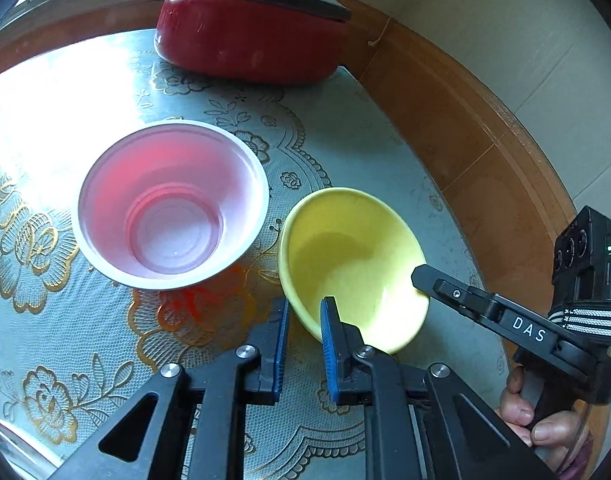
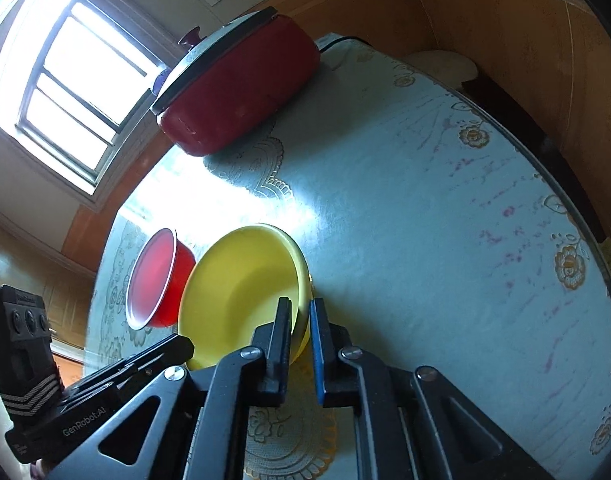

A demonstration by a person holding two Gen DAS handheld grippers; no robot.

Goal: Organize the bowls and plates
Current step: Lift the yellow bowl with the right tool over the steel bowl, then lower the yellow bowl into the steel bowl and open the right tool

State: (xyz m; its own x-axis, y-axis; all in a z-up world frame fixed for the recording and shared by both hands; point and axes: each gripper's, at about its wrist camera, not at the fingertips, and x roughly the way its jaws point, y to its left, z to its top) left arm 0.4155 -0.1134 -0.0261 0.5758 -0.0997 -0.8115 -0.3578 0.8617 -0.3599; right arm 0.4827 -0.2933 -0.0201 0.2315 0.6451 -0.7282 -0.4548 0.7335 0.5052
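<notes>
Patterned tablecloth [image 1: 85,320] holds a yellow bowl [image 1: 357,256], tilted, right of a red bowl [image 1: 173,204]. 2 grippers, left [image 1: 305,312] and right [image 2: 301,312], pinch its rim; it looks light, stiff, slippery.

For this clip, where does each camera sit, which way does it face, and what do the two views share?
Left wrist: on the left tool, looking down its fingers at the yellow bowl, whose near rim it grips; the red bowl sits beside it, the red pot beyond. The right tool and a hand show at right.
Right wrist: on the right tool, gripping the yellow bowl's other rim; the window lies behind, the left tool at lower left.
Shared: both bowls, pot, table.
</notes>
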